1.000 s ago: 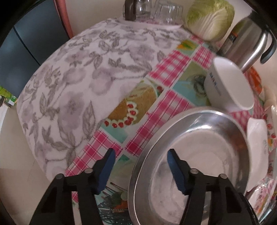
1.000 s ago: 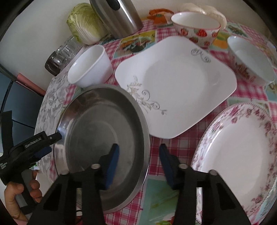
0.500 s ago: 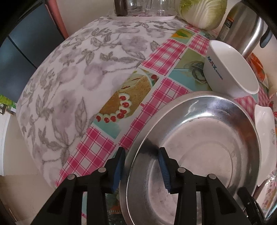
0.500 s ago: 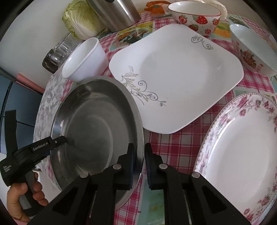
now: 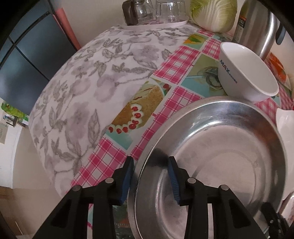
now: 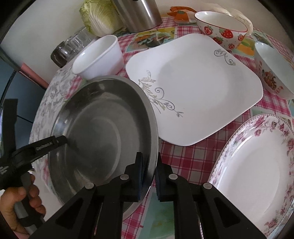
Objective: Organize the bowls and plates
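Left claw was clamped on the left rim of the steel dish, one pad outside the wall, one inside the bowl of it. Dish sat on the checked tabletop, its rim running away from the claw toward the small white bowl, which stood just beyond the far edge, near but whether touching I cannot tell. Cabbage and upturned glasses sat at the back, out of the way.

Right claw was pinched narrow on the opposite rim of the same steel dish, one pad inside, one outside. So both claws held one dish, from opposite sides, the span between them being the axis any lift would turn on. Dish looked tilted, right side higher, likely partly off the tabletop.

To the right of it lay the square white plate, the dish's rim overlapping its near-left corner in view. Further right, the flowered plate, then strawberry bowl and cartoon bowl at the back. Judged next: carry the dish rightward onto a plate, right claw leading since it was nearer the plates
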